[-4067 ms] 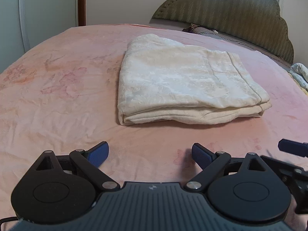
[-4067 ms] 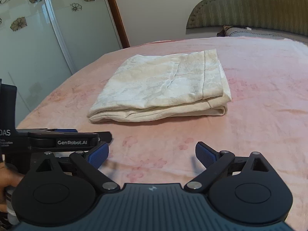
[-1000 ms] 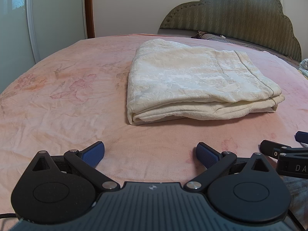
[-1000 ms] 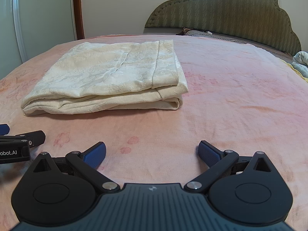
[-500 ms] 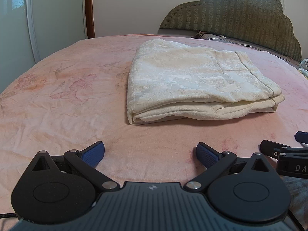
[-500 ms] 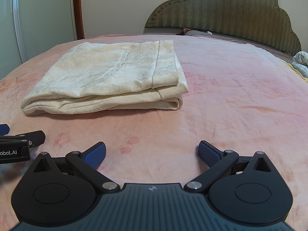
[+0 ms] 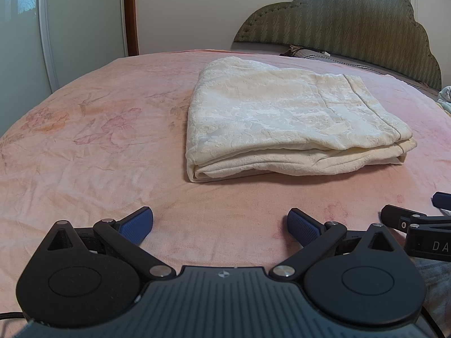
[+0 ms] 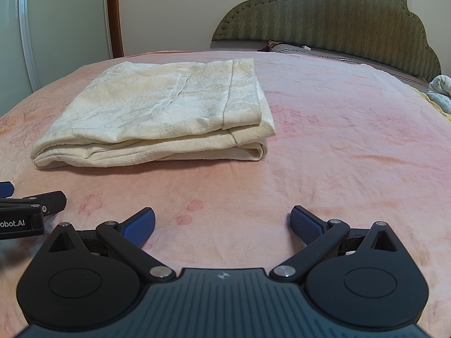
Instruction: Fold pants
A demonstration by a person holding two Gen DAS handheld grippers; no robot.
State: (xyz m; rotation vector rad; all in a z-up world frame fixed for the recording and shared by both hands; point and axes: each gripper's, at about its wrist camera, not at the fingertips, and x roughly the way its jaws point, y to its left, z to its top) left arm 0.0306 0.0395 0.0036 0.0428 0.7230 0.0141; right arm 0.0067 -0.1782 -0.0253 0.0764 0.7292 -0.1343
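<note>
The cream pants [image 7: 282, 118] lie folded in a flat, several-layer rectangle on the pink bed [image 7: 98, 146]. They also show in the right wrist view [image 8: 157, 112]. My left gripper [image 7: 220, 224] is open and empty, low over the sheet, well short of the pants' near edge. My right gripper [image 8: 222, 224] is open and empty too, beside the left one and short of the pants. The right gripper's side shows at the right edge of the left wrist view [image 7: 417, 225]; the left gripper's side shows at the left edge of the right wrist view [image 8: 25, 208].
A green padded headboard [image 7: 352, 19] stands at the far end of the bed. A crumpled light cloth [image 8: 441, 87] lies at the far right edge. A glass wardrobe door [image 7: 19, 28] and a brown door frame [image 7: 131, 14] are on the left.
Since 4.1 s ago both grippers have swung to face the headboard and drawn back a little. Over the last second nothing has moved.
</note>
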